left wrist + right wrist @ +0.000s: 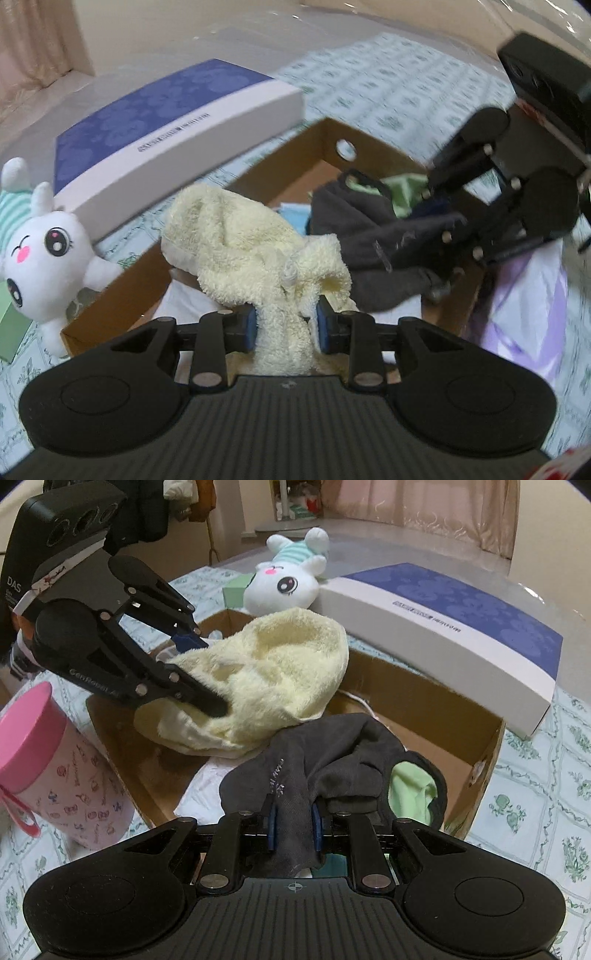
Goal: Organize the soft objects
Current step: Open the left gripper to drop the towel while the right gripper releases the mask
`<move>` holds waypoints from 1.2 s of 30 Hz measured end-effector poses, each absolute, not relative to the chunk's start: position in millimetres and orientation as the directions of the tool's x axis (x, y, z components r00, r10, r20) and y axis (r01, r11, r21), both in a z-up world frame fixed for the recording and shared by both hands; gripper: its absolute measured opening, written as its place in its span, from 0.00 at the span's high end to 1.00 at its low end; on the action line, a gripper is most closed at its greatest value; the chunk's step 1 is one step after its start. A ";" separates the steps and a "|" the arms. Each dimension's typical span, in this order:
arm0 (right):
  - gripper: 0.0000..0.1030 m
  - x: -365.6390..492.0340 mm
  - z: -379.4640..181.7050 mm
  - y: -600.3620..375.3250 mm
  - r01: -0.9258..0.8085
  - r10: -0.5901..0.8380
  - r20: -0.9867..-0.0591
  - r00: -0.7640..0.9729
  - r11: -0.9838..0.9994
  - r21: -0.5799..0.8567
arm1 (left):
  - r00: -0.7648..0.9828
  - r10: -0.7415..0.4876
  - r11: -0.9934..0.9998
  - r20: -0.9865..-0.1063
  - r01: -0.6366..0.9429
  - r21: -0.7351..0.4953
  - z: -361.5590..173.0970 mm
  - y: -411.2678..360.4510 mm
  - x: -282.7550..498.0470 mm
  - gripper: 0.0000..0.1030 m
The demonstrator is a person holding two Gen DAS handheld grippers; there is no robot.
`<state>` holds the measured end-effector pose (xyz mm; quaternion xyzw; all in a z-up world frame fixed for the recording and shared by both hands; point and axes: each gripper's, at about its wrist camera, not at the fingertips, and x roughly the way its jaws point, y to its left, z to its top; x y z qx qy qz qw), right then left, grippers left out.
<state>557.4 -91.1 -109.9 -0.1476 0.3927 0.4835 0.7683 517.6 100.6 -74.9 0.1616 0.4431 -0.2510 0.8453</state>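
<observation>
My left gripper (286,325) is shut on a fluffy pale-yellow cloth (240,243), which bunches between its blue pads and hangs over an open cardboard box (122,288). My right gripper (293,823) is shut on a dark grey sock (332,753) with a light green lining, held over the same box (443,716). In the right wrist view the left gripper (207,672) comes in from the left with the yellow cloth (280,672). In the left wrist view the right gripper (424,240) reaches in from the right with the grey sock (369,236). White and light blue fabric lies on the box floor.
A white plush rabbit (284,583) with a striped cap lies beyond the box, next to a flat blue-and-white carton (461,616). A pink lidded canister (55,775) stands at the box's left side. A lilac bag (524,295) lies to the right. A green-patterned cloth covers the table.
</observation>
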 end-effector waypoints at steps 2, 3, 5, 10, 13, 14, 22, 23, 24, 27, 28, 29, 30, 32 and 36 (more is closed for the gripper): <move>0.62 556.9 -109.7 -91.8 -0.855 0.626 -0.747 0.226 0.495 0.155 | 0.475 -0.282 0.819 -0.833 0.572 0.049 -78.0 102.0 515.8 0.69; 0.54 556.8 -108.7 -93.1 -0.850 0.623 -0.746 0.236 0.505 0.152 | 0.474 -0.282 0.825 -0.834 0.563 0.041 -78.7 103.5 516.3 0.68; 0.38 557.3 -105.2 -93.6 -0.843 0.626 -0.731 0.271 0.521 0.134 | 0.472 -0.284 0.841 -0.834 0.540 0.019 -78.0 108.2 517.0 0.66; 0.38 555.2 -92.9 -109.4 -0.820 0.659 -0.693 0.293 0.546 0.173 | 0.510 -0.324 0.856 -0.797 0.517 -0.017 -61.6 124.3 501.0 0.61; 0.38 561.4 -85.8 -114.1 -0.802 0.682 -0.665 0.304 0.560 0.209 | 0.535 -0.347 0.867 -0.770 0.495 -0.047 -51.0 137.0 491.4 0.59; 0.38 563.5 -83.0 -114.3 -0.794 0.689 -0.655 0.309 0.566 0.222 | 0.546 -0.348 0.873 -0.762 0.484 -0.052 -47.9 142.0 488.3 0.58; 0.38 579.2 -64.9 -74.8 -0.782 0.692 -0.618 0.374 0.593 0.190 | 0.682 -0.141 0.971 -0.718 0.236 0.033 -34.9 183.5 477.2 0.58; 0.38 580.8 -62.5 -67.1 -0.788 0.694 -0.612 0.380 0.589 0.179 | 0.685 -0.115 0.977 -0.719 0.210 0.044 -35.0 187.9 476.6 0.58; 0.38 582.5 -61.3 -60.4 -0.793 0.695 -0.608 0.383 0.585 0.169 | 0.691 -0.093 0.980 -0.716 0.190 0.056 -34.7 191.8 475.4 0.59; 0.48 588.9 -55.2 -37.4 -0.805 0.692 -0.598 0.404 0.580 0.128 | 0.709 -0.049 0.989 -0.703 0.133 0.065 -35.8 204.1 469.5 0.59; 0.58 591.8 -53.0 -29.7 -0.811 0.698 -0.591 0.404 0.572 0.122 | 0.714 -0.035 0.991 -0.699 0.113 0.067 -36.4 208.3 467.6 0.59; 0.63 595.1 -52.7 -23.0 -0.816 0.704 -0.588 0.399 0.565 0.123 | 0.721 -0.018 0.993 -0.693 0.094 0.073 -37.0 212.1 465.5 0.59; 0.64 598.4 -51.7 -14.8 -0.819 0.707 -0.586 0.397 0.561 0.122 | 0.725 0.001 0.994 -0.689 0.074 0.080 -38.1 217.0 462.9 0.59; 0.65 600.8 -53.1 -3.2 -0.829 0.715 -0.579 0.392 0.547 0.114 | 0.724 0.031 0.996 -0.689 0.035 0.082 -40.4 227.0 458.5 0.59; 0.67 606.7 -69.6 21.4 -0.841 0.692 -0.622 0.365 0.532 0.099 | 0.713 0.048 0.999 -0.700 -0.023 0.046 -46.6 248.3 452.3 0.60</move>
